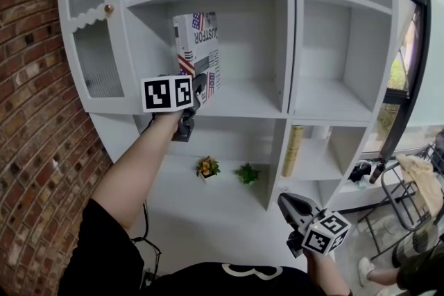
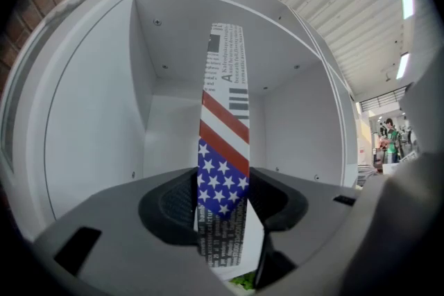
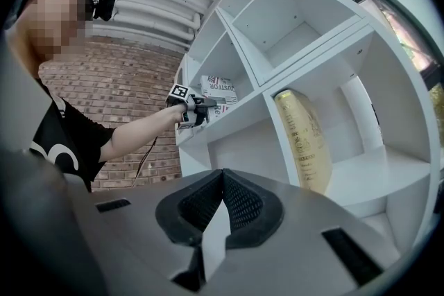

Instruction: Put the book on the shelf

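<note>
A book [image 1: 198, 55] with a stars-and-stripes and newsprint cover stands upright in the middle-left compartment of the white shelf unit [image 1: 243, 102]. My left gripper [image 1: 201, 83] reaches into that compartment at the book's lower front edge. In the left gripper view the book's spine [image 2: 222, 149] runs up between the two jaws of the left gripper [image 2: 222, 197]; the pads sit loosely beside it, open. My right gripper [image 1: 284, 201] hangs low at the right, shut and empty, its tips meeting [image 3: 222, 177]. The right gripper view also shows the book [image 3: 218, 88] from afar.
A tall gold book [image 1: 293, 149] leans in the compartment below right. Two small potted plants [image 1: 207, 166] [image 1: 247, 173] sit on a lower shelf. A brick wall [image 1: 28, 114] is at left, a cabinet door [image 1: 90, 24] beside the compartment, a folding chair [image 1: 409, 184] at right.
</note>
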A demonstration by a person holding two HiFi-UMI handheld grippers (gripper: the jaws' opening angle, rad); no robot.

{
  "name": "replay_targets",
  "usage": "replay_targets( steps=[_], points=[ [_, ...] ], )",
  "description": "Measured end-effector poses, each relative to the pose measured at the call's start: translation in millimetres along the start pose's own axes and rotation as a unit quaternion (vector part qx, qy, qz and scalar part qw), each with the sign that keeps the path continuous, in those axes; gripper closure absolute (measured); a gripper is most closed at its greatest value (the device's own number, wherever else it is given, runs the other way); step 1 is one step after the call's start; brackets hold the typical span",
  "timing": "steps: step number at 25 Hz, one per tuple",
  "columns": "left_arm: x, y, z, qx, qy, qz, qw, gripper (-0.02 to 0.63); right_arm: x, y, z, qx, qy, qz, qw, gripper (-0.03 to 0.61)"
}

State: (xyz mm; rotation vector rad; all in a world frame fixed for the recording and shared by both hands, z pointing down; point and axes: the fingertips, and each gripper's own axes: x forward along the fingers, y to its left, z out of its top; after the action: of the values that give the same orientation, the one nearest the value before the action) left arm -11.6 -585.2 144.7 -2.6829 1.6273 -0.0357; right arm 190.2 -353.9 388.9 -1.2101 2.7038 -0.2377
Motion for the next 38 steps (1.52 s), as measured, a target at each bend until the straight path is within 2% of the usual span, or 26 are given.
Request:
replay_targets(
  steps=[3,6,9,14,17,19,21,24,26,28,31,35,38],
  points=[
    [-5.8,-1.0,2.3,0.001,-0.002,-0.018,0.9998,0.336,1.5,2.5,-5.9,0.004,0.006,-0.002,1.0,0.568],
    [-16.5,2.4,5.0,0.009,-0.009,-0.026,0.9996,0.296,7.6,12.8,-5.5,0.004,0.006,0.0,1.0,0.568],
    [-32.4,1.1,-1.0,0.018,-0.01,-0.056,0.9982,0.273,13.9,27.3,-2.4,-0.008,0.008,0.002,1.0,0.568],
    [-75.8,-6.9,-23.6,0.044,-0.012,-0.105,0.9934,0.272,22.8,47.4,-1.9,-0.011,0.008,0.0,1.0,0.568],
    [-106.2,-20.5,-46.3,0.032,-0.011,-0.147,0.9885,0.274,33.5,64.4,-2.3,-0.02,0.018,0.0,1.0,0.568],
    [-127.9,-29.6,-63.3,0.017,-0.014,-0.174,0.9844,0.308,38.5,77.7,-2.2,-0.027,0.021,0.004,0.999,0.568],
    [-148.0,-37.8,-81.4,0.001,-0.015,-0.201,0.9795,0.371,41.7,89.8,-1.4,-0.029,0.02,0.009,0.999,0.568],
    [-176.0,-53.8,-110.2,-0.018,-0.01,-0.243,0.9699,0.42,42.6,105.2,-0.4,-0.031,0.014,0.014,0.999,0.568],
    [-193.8,-65.6,-126.3,-0.023,-0.015,-0.267,0.9633,0.477,42.7,113.6,-3.4,-0.028,0.012,0.015,0.999,0.568],
    [-211.6,-77.0,-141.4,-0.031,-0.02,-0.293,0.9554,0.526,44.7,121.2,-10.7,-0.02,0.016,0.015,1.0,0.568],
    [-239.9,-91.9,-166.8,-0.065,-0.014,-0.331,0.9414,0.583,48.1,132.5,-28.0,-0.006,0.033,0.015,0.999,0.568],
    [-269.1,-104.8,-198.1,-0.112,0.0,-0.351,0.9295,0.609,54.7,148.9,-47.3,0.013,0.046,0.025,0.999,0.568],
    [-283.9,-109.4,-223.9,-0.12,0.012,-0.355,0.9269,0.61,60.4,161.3,-56.2,0.019,0.043,0.032,0.998,0.568]
  ],
)
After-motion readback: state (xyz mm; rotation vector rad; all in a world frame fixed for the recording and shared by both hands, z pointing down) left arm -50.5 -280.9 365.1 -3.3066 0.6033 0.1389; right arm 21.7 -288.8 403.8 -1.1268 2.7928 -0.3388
